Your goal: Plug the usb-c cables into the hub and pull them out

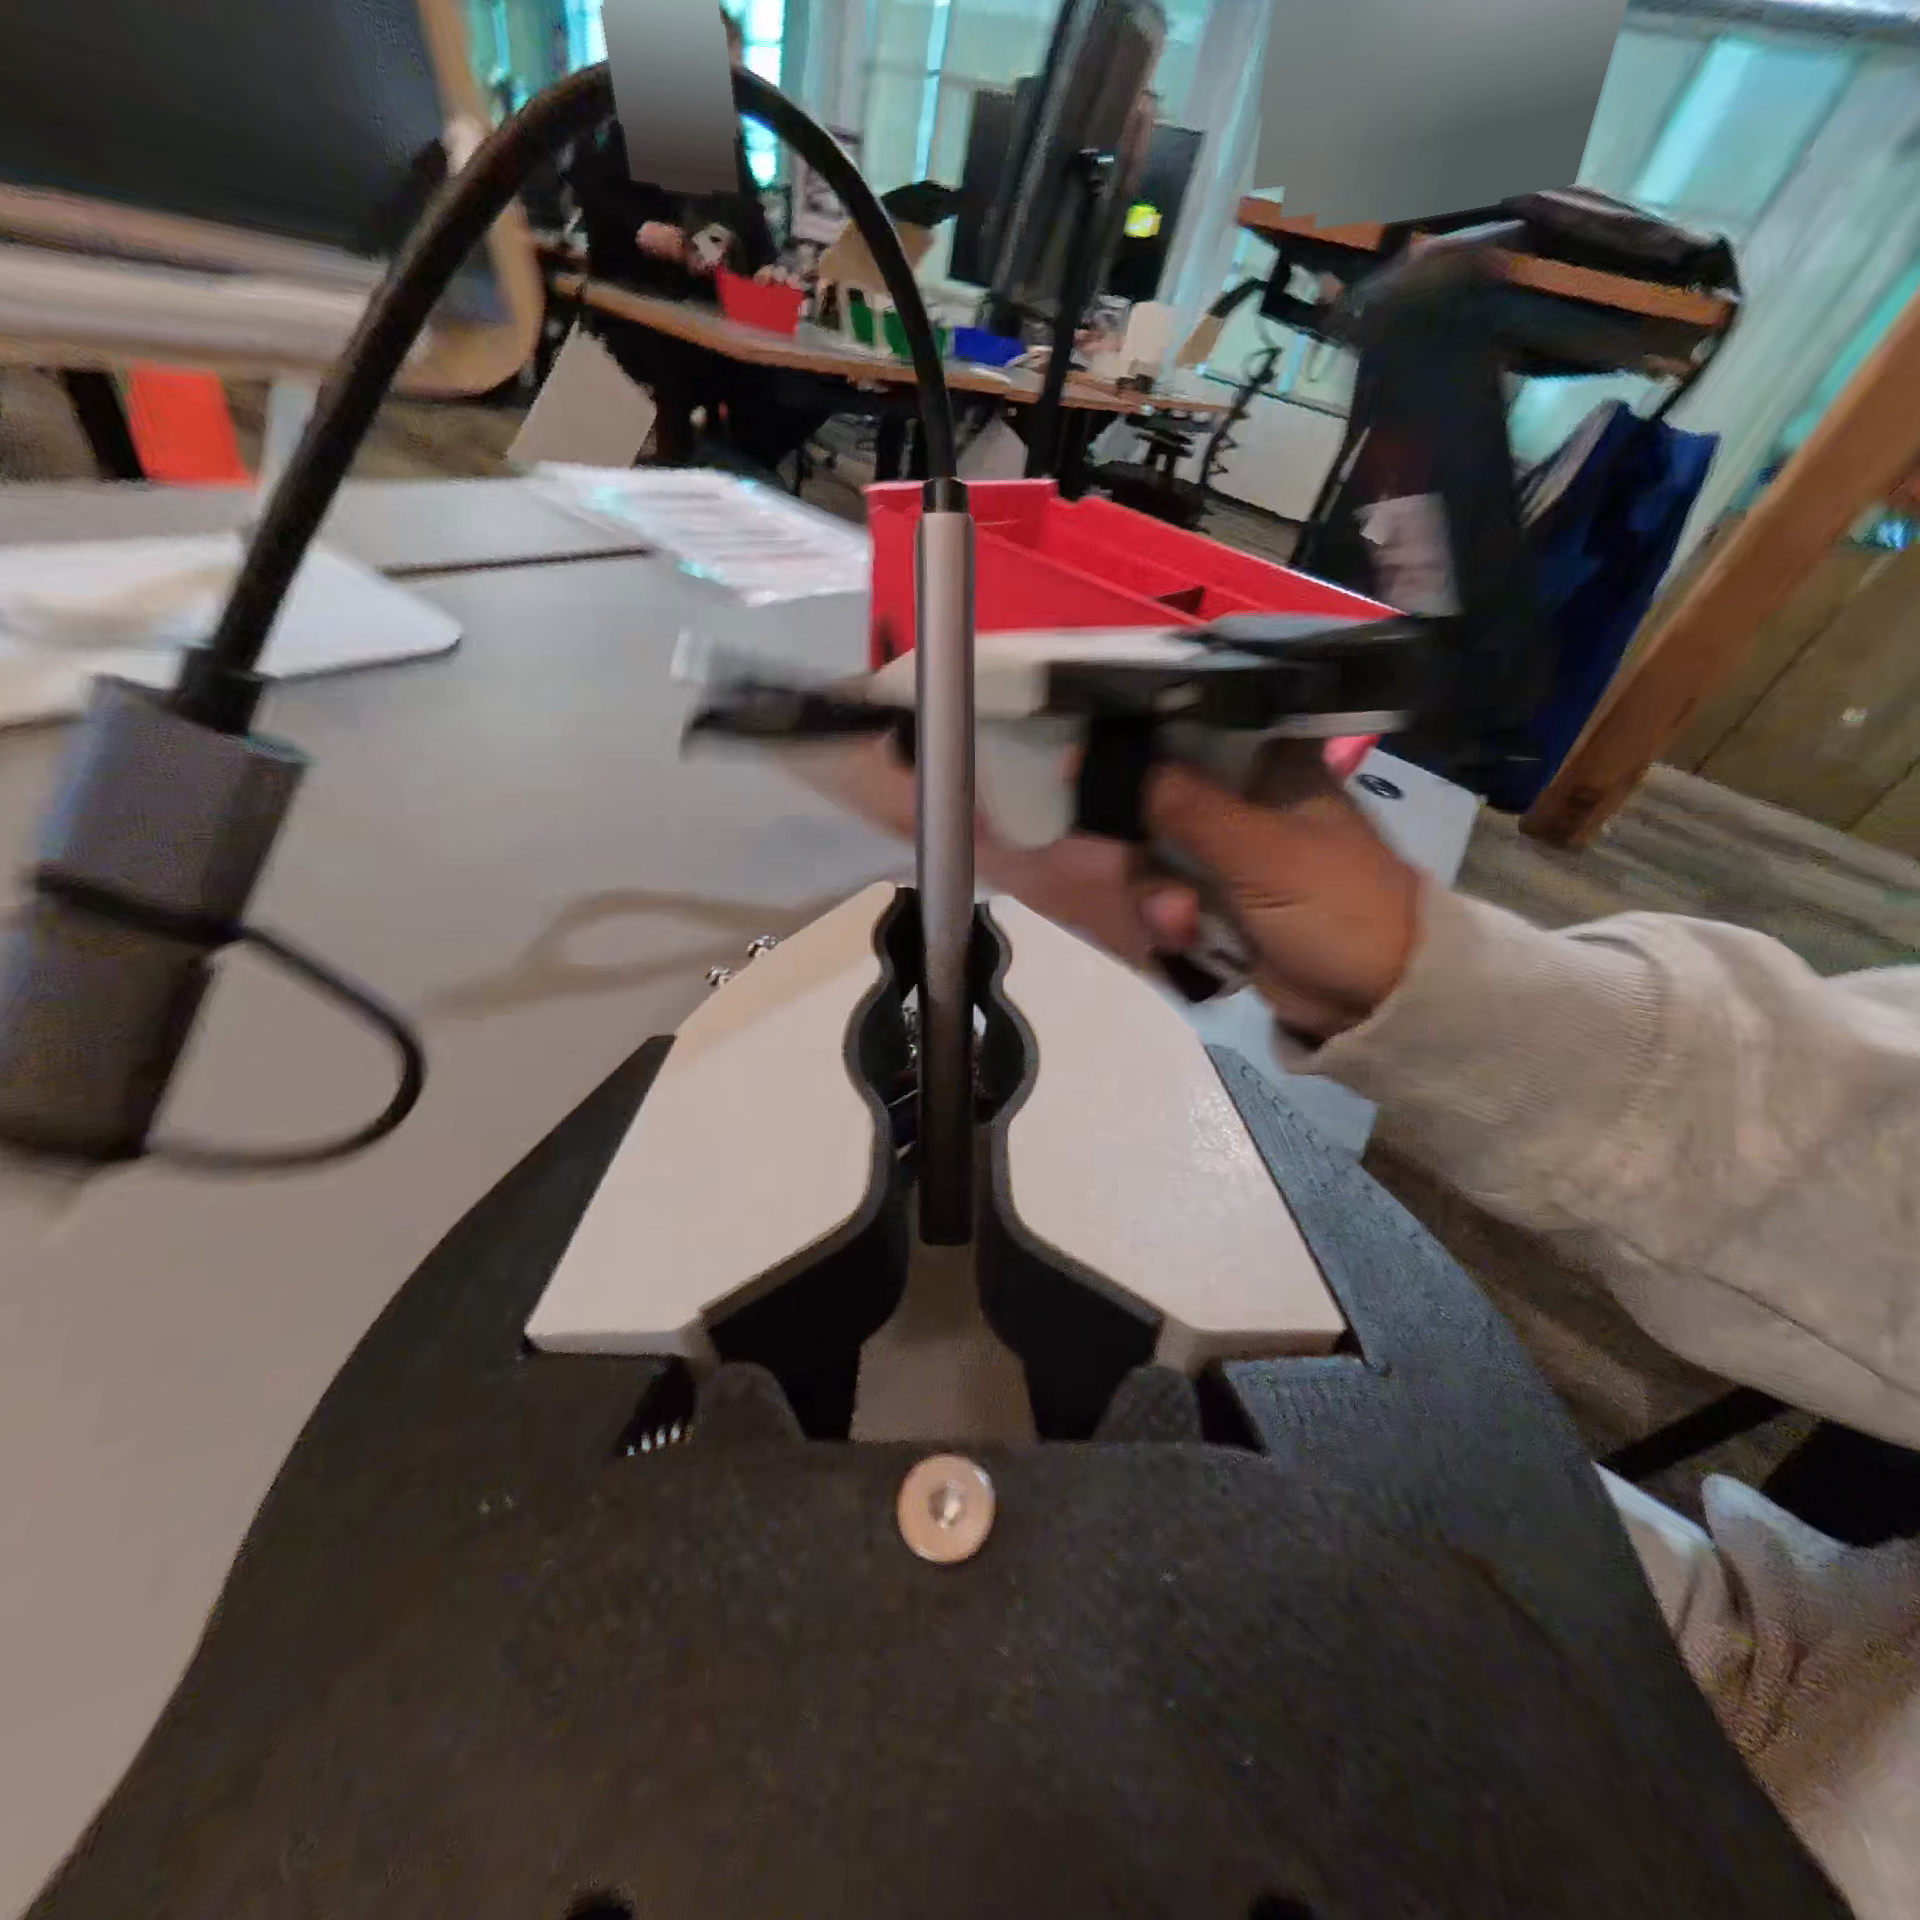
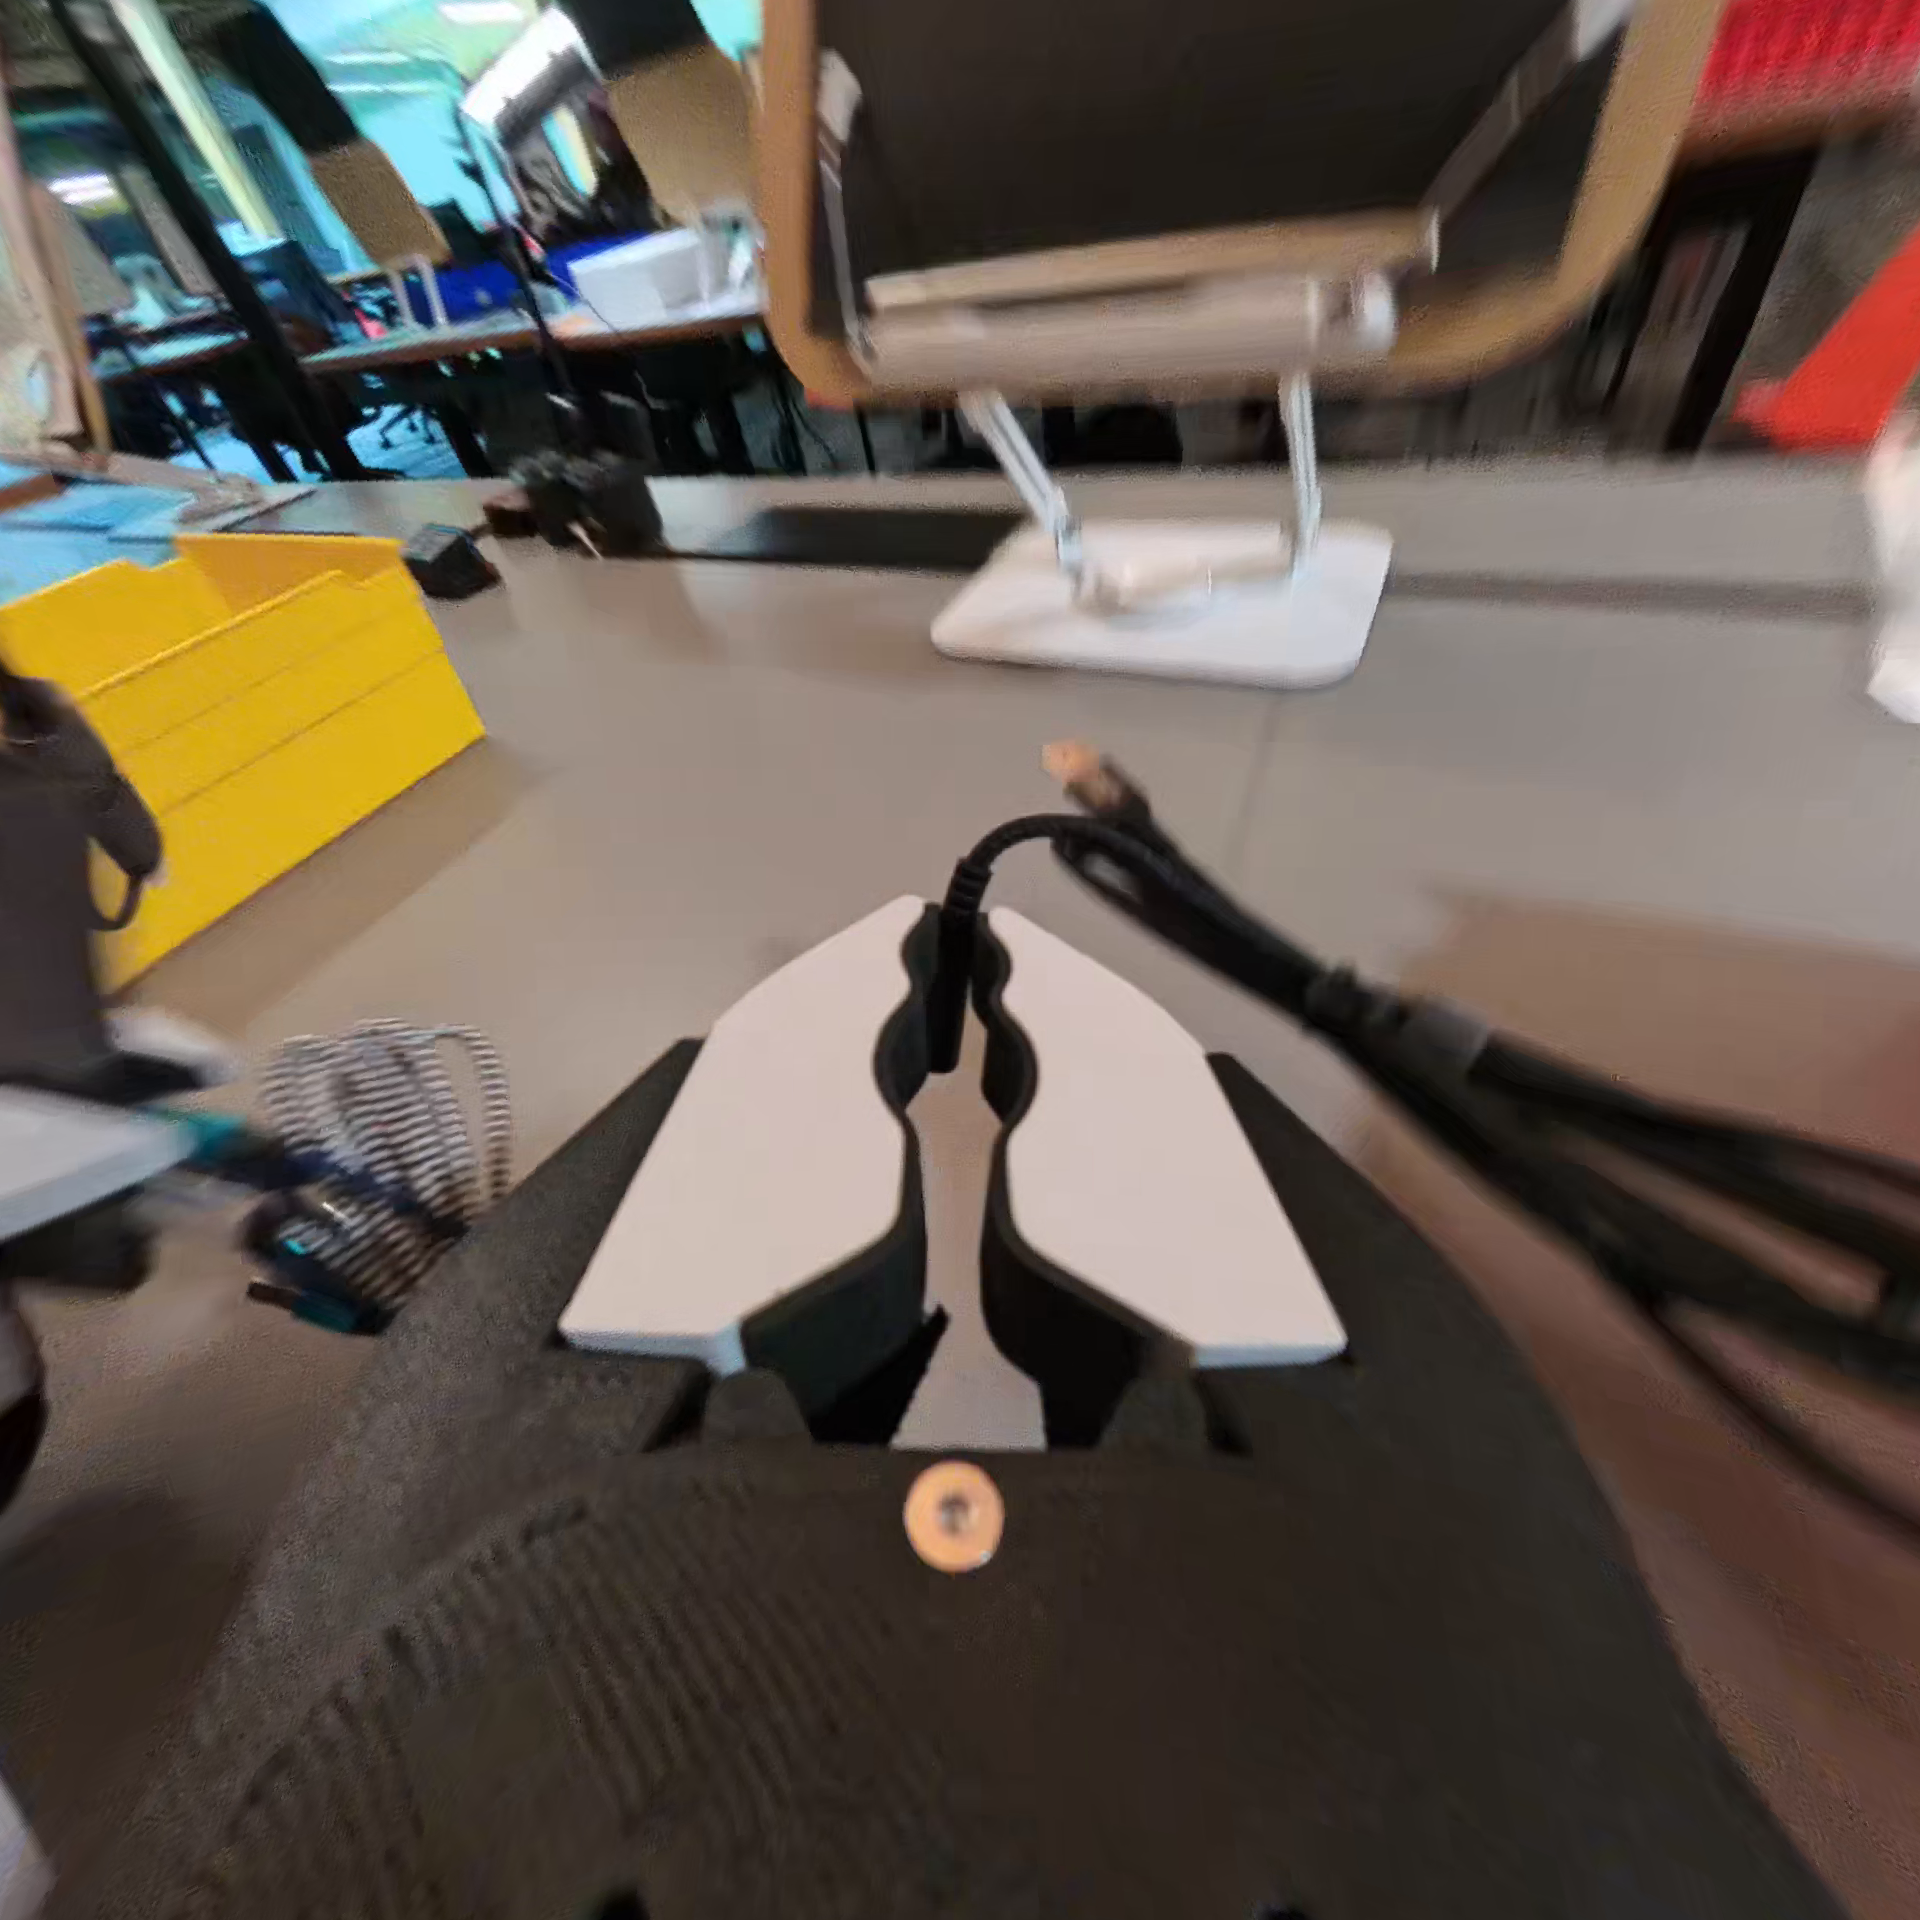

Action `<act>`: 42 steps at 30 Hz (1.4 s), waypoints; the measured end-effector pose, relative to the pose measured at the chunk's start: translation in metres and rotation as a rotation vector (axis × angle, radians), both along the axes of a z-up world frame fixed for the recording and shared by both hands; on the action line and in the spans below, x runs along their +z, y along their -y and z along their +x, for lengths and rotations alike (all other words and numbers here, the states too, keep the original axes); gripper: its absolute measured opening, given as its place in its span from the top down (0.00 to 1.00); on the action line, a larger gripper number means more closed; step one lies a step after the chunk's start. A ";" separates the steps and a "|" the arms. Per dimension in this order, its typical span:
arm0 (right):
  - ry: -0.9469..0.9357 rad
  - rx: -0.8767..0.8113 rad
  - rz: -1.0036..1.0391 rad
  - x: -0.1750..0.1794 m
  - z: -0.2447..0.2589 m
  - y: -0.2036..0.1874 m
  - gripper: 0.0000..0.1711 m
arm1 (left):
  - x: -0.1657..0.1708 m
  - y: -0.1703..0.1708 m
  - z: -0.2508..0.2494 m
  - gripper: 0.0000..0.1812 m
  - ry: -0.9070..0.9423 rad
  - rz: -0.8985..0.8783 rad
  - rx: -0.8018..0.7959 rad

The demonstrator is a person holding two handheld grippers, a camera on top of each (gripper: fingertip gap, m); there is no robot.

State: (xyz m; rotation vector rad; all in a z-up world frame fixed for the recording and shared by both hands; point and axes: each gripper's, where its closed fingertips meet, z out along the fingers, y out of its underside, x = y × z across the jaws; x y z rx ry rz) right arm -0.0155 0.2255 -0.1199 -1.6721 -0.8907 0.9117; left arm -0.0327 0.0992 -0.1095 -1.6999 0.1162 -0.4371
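Left wrist view: left hand-held gripper (image 1: 943, 935) pinches slim grey metal hub (image 1: 943, 831) upright, steadying it; right hand-held gripper (image 2: 951, 925) pinches black usb-c cable plug (image 2: 951, 987).

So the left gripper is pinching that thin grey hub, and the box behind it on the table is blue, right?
Not quite. The left gripper does pinch the thin grey hub, but the box behind it on the table is red, not blue. The left wrist view shows this.
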 end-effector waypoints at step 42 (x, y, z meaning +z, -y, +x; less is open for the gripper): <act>0.072 -0.230 -0.012 0.057 0.248 -0.142 0.55 | -0.027 -0.007 -0.054 0.96 0.168 -0.067 0.058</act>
